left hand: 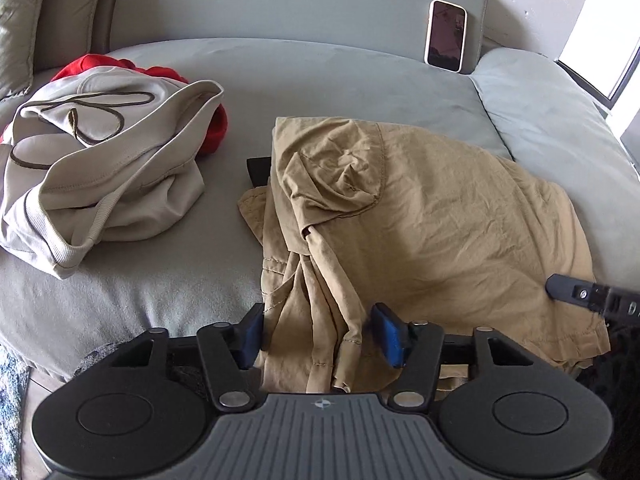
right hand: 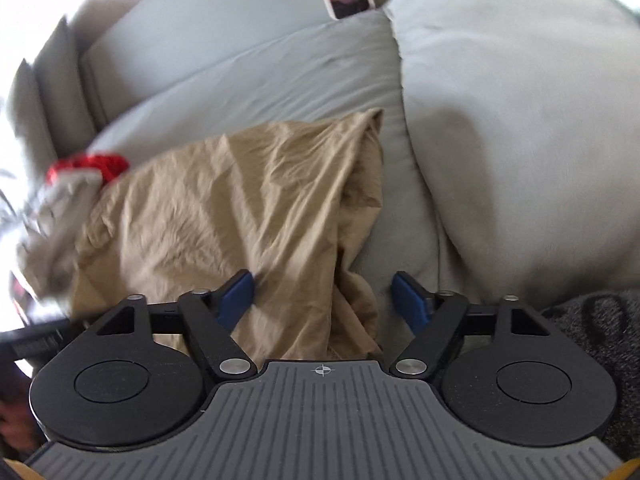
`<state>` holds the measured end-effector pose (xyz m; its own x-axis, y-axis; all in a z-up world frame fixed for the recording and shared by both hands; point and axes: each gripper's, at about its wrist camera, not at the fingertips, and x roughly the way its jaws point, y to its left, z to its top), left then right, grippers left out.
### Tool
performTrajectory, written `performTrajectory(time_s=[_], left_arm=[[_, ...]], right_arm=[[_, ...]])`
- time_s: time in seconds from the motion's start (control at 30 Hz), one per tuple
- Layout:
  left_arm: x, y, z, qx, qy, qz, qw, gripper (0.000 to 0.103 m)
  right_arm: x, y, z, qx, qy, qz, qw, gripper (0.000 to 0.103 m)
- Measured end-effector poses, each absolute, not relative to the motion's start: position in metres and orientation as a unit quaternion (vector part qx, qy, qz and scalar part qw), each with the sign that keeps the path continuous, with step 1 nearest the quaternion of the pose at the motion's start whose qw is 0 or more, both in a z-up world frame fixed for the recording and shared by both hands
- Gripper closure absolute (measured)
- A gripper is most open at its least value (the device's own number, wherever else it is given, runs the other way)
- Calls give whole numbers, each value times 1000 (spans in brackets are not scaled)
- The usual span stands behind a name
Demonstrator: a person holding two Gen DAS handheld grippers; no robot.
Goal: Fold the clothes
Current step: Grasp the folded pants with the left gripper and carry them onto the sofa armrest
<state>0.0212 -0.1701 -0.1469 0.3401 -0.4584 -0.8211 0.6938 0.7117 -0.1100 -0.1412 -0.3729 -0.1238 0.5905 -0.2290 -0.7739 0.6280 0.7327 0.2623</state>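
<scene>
Tan garment (left hand: 432,216): laid crumpled on the grey sofa seat (left hand: 280,76), its bunched near edge hanging toward the cameras; in the right wrist view it is seen as a wrinkled sheet (right hand: 224,208) beside a grey cushion (right hand: 520,140)
Left claw (left hand: 320,334): held partly parted, with a gathered fold of the tan cloth caught between the blue pads (left hand: 390,332); whether the pads are pressed on it cannot be told
Right claw (right hand: 324,298): held apart over the garment's right edge; cloth is seen between the pads (right hand: 236,294), and the right pad is kept clear of it over the sofa
Beige hoodie (left hand: 100,168): heaped well to the left of the tan garment, a dark drawstring draped across it
Red garment (left hand: 212,124): partly buried under the hoodie
Phone (left hand: 446,35): propped upright against the sofa back
Dark object (left hand: 258,170): partly hidden at the tan garment's left edge
</scene>
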Motion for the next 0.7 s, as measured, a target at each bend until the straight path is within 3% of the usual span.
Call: performTrajectory(time_s=[0.03,0.23,0.33,0.7], left_arm=[[18,-171,-146,140,445,-356,809,56],[-12,-181,-132,246,381,-361,815,80],[-18,-182,-120,255,374,-362,815,86],[-52,-237,-57,217,345,-436,803,89]], right_arm=[[-141,-367,-121,256,370,-236,861,69],[-133,-350,-113,209,379,-223,873,90],[-134,-354,-104,211,370,-221,877,94],[-155,-390,-25,134,291,-278,906,97]])
